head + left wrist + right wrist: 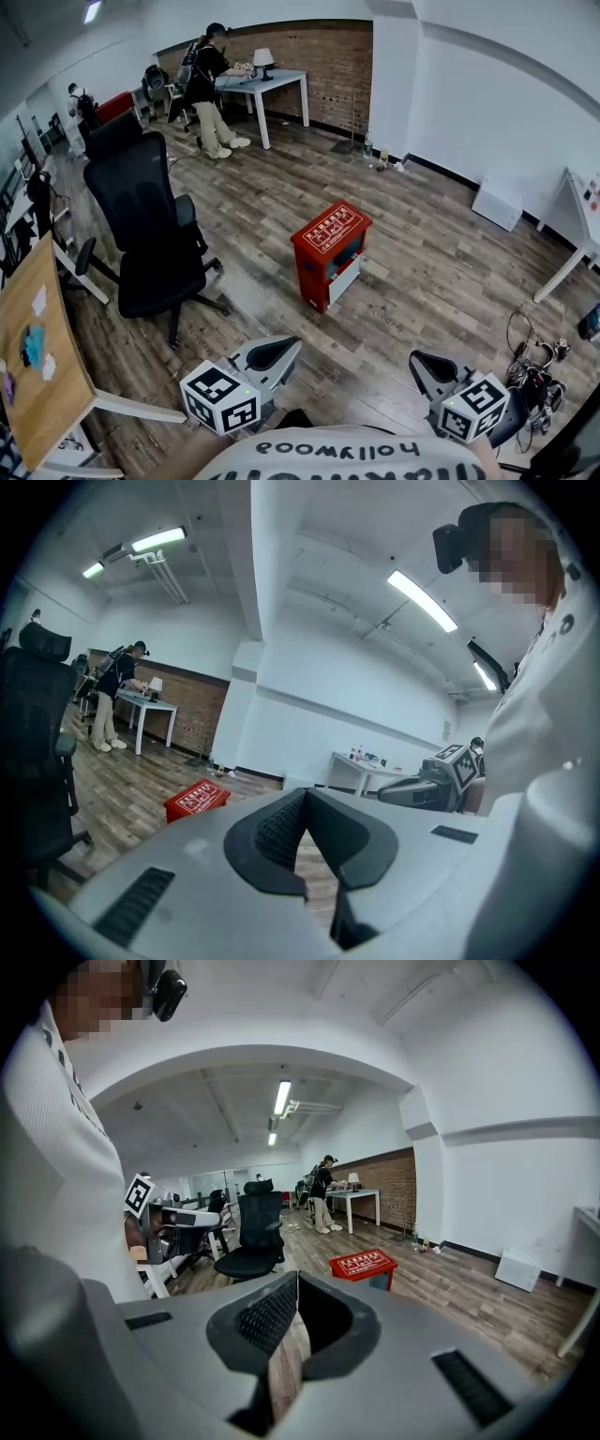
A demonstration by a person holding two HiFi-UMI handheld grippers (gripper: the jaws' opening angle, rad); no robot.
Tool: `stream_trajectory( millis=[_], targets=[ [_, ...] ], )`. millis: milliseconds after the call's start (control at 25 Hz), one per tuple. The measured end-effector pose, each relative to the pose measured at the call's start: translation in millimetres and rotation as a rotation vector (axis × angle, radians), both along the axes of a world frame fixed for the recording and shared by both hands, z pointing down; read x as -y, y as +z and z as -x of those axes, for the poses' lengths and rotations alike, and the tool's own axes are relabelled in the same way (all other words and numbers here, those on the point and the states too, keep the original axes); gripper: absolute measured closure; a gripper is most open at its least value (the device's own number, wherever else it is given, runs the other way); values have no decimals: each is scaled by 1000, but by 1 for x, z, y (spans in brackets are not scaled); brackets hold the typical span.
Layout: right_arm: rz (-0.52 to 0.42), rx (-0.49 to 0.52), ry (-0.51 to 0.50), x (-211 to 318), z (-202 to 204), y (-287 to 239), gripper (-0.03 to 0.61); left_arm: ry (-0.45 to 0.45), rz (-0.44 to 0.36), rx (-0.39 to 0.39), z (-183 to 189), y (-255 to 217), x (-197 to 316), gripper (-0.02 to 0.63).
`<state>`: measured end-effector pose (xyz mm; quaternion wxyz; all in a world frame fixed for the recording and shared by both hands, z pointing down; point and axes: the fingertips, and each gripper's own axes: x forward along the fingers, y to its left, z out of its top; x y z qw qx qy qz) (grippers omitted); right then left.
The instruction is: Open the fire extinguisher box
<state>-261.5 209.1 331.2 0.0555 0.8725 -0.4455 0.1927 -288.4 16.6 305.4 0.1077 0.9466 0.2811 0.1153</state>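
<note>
head view: one fire extinguisher box (330,248), one left gripper (289,345), one right gripper (416,360).

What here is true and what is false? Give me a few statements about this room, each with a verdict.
The red fire extinguisher box stands on the wooden floor. True.
The right gripper grips the box. False: its jaws are shut on nothing, well apart from the box.
A black office chair stands left of the box in the head view. True.
The left gripper holds a tool. False: its jaws are shut and empty.
Nobody else is in the room. False: a person stands at the white table.
</note>
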Motion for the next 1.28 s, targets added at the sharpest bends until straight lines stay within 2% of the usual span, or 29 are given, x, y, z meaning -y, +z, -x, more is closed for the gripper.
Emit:
stream_trajectory(
  millis=[480, 720, 880, 1080, 1280],
  targets=[
    [-1, 20, 59, -5, -15, 13, 568, 49, -9, 10, -28, 8, -5, 607],
    [-14, 30, 48, 3, -22, 13, 568, 68, 23, 29, -42, 19, -15, 607],
    [-6, 42, 42, 3, -29, 17, 568, 88, 17, 51, -44, 28, -23, 607],
    [8, 75, -4, 5, -51, 29, 568, 48, 24, 75, -65, 36, -22, 607],
    [12, 73, -59, 3, -91, 31, 568, -3, 40, 82, -95, 38, -30, 607]
  ],
)
